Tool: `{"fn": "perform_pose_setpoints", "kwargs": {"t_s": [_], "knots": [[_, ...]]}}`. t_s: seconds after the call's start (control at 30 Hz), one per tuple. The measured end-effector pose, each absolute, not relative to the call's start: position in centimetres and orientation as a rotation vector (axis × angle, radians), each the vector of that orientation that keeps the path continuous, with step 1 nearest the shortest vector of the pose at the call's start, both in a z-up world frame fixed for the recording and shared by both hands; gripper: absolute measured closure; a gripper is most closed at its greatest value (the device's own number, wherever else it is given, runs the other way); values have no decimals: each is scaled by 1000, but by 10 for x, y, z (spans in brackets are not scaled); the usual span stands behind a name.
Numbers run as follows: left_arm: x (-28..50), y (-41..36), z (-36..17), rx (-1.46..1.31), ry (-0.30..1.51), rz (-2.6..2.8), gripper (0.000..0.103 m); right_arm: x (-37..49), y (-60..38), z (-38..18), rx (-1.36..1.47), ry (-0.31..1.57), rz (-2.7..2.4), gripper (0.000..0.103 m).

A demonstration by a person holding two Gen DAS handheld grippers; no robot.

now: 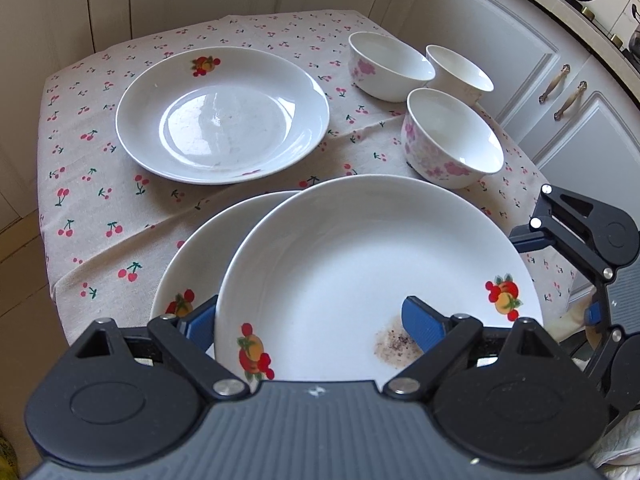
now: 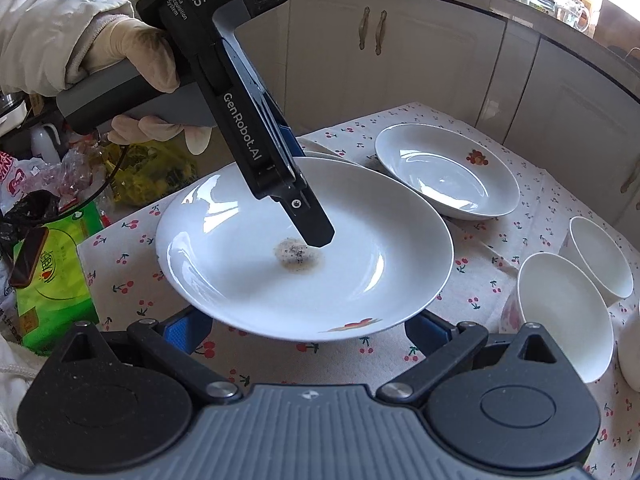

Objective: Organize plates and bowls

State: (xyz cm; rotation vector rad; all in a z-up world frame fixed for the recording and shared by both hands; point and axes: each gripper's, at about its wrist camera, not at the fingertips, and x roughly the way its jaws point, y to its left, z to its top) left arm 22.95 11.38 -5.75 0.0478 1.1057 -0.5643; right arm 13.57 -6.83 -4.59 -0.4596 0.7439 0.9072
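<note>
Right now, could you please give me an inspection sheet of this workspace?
Surface: cherry-print tablecloth, creased.
Job's things: stained plate held over second plate; far plate apart; three floral bowls grouped.
Clutter: green package and plastic bags beside the table.
Grippers: left gripper jaws clamp the stained plate; right gripper jaws open at its rim.
Cables: black cable below the left handle.
Surroundings: white kitchen cabinets.

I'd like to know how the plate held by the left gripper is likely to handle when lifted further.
The held plate looks like glazed ceramic: probably rigid, fragile and slippery. The left gripper pinches only its rim, so it may tilt. The right gripper sits open beneath.
</note>
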Motion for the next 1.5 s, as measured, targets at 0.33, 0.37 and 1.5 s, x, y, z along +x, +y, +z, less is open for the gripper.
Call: {"fn": "perform_pose_setpoints", "kwargs": {"t_s": [0.33,0.37,1.5], "knots": [[234,115,-65,52,1123,-552,10,136,-66,-45,-461,747,911,0],[235,116,-66,50,1123,-549,10,135,-66,-45,-461,746,910,0],[244,114,-66,129,1132,-530,10,137,-61,-50,-428,755,916,0]]}}
